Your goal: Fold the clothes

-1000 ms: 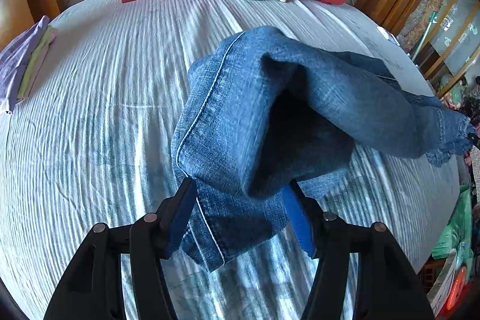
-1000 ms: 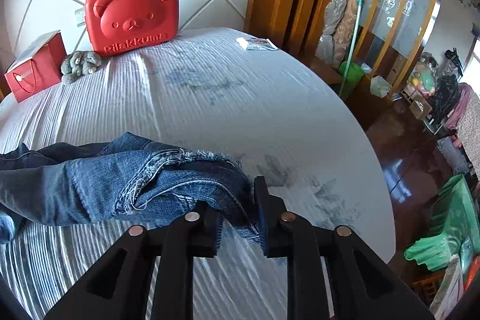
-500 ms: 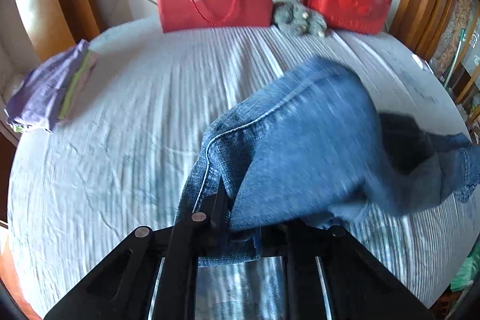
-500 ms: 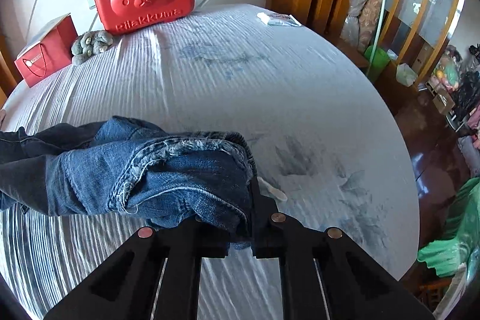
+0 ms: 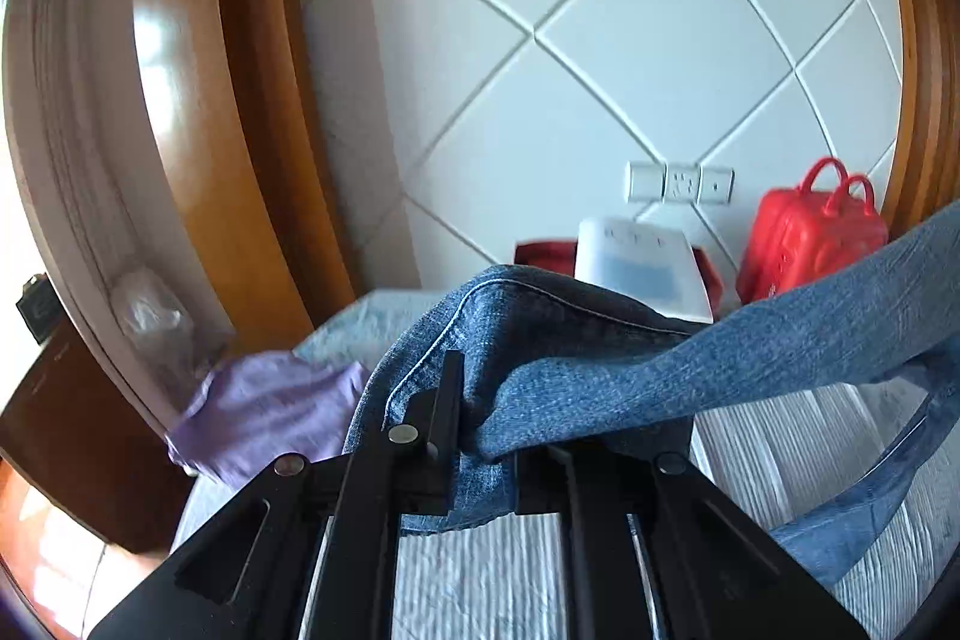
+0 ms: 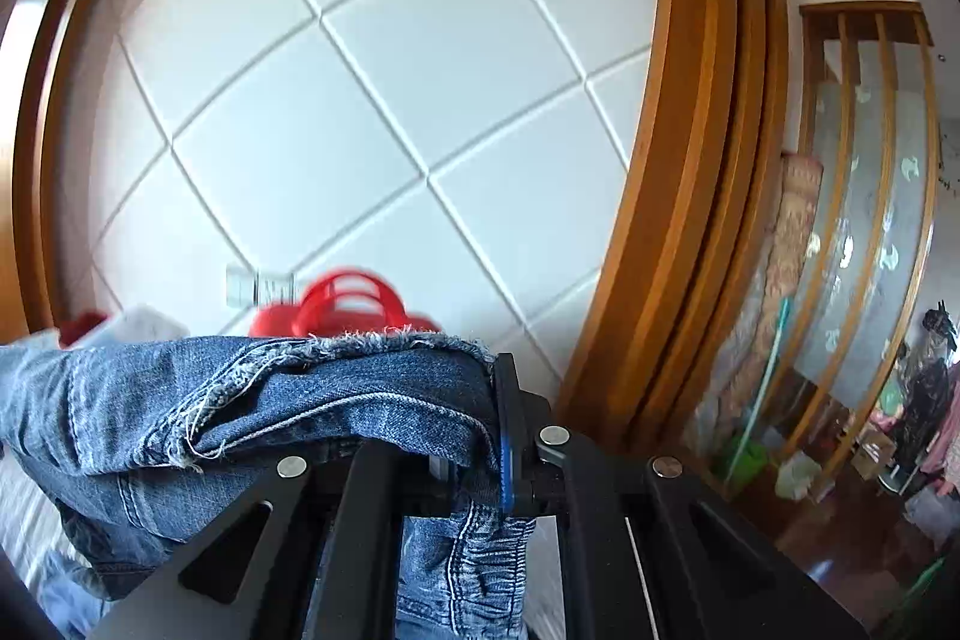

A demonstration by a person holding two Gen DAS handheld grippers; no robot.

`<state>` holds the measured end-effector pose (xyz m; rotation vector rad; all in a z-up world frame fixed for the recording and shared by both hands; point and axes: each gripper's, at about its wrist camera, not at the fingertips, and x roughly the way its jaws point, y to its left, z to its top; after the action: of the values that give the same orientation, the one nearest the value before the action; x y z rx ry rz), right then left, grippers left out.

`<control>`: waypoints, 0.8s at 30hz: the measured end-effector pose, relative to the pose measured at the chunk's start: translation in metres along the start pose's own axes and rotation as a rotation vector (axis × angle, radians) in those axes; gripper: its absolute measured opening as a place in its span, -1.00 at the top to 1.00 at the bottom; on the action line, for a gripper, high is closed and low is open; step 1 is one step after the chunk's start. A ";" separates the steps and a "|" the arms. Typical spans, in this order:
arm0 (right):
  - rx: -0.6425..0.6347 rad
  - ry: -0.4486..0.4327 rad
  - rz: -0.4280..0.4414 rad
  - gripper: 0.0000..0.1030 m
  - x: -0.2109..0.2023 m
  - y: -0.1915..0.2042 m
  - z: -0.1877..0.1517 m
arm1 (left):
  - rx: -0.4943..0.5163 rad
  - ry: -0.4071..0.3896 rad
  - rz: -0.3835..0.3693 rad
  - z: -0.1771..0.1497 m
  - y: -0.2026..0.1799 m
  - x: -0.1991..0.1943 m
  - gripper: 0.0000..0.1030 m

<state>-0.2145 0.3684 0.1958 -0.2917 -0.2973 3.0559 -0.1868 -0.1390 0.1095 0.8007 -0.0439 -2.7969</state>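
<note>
Lifting the jeans (image 5: pixel 600 376) off the bed (image 5: pixel 510 574) with both tongs clamped on denim.
We keep left tongs (image 5: pixel 480 454) and right tongs (image 6: pixel 474 460) level and apart, so the cloth hangs taut.

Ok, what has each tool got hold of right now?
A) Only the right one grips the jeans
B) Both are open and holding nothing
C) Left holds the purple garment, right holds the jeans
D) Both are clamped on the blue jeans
D: the left tool and the right tool are each shut on denim of the jeans, which hang between them above the bed.
</note>
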 end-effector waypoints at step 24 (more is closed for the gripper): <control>0.096 1.001 -0.084 0.20 -0.115 -0.098 -0.385 | 0.219 0.618 -0.441 -0.276 -0.085 -0.003 0.03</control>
<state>-0.0240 0.5267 -0.1352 -1.6186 -0.0840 2.4168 -0.0576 -0.0466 -0.1313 1.8954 -0.0749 -2.8071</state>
